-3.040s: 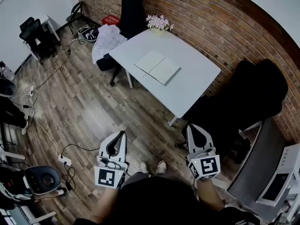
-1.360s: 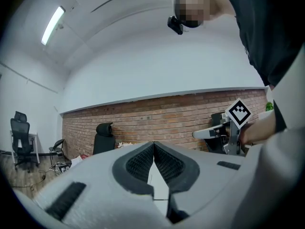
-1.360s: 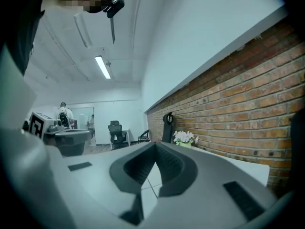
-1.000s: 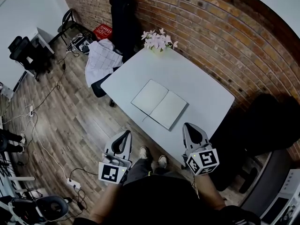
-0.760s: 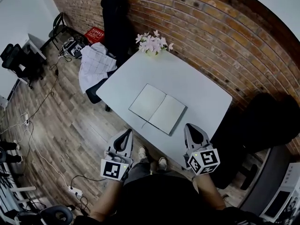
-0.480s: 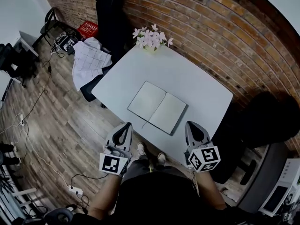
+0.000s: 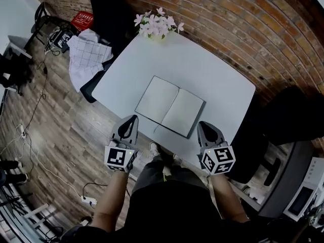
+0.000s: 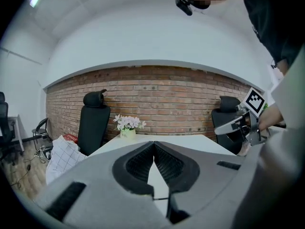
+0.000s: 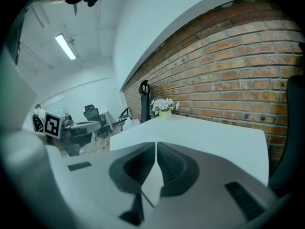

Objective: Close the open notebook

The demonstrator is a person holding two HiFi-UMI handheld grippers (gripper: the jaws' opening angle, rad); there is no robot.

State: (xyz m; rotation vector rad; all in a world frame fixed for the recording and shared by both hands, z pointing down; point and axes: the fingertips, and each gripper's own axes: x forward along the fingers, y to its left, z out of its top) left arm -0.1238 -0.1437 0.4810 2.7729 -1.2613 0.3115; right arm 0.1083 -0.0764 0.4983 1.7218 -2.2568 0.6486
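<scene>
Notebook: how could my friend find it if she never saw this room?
Find the brick wall, then the white table beside it. The notebook lies open on the table's near half. Unlike the pot of flowers at the far end, it is flat with blank pale pages.

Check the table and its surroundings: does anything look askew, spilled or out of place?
Nothing is spilled or damaged. The notebook lies open, skewed to the edges of the table, and a checked cloth is heaped untidily on a chair beside it.

Bare table (image 7: 217, 80) all round the notebook (image 7: 169, 105); flowers (image 7: 154, 23) stand well apart.
</scene>
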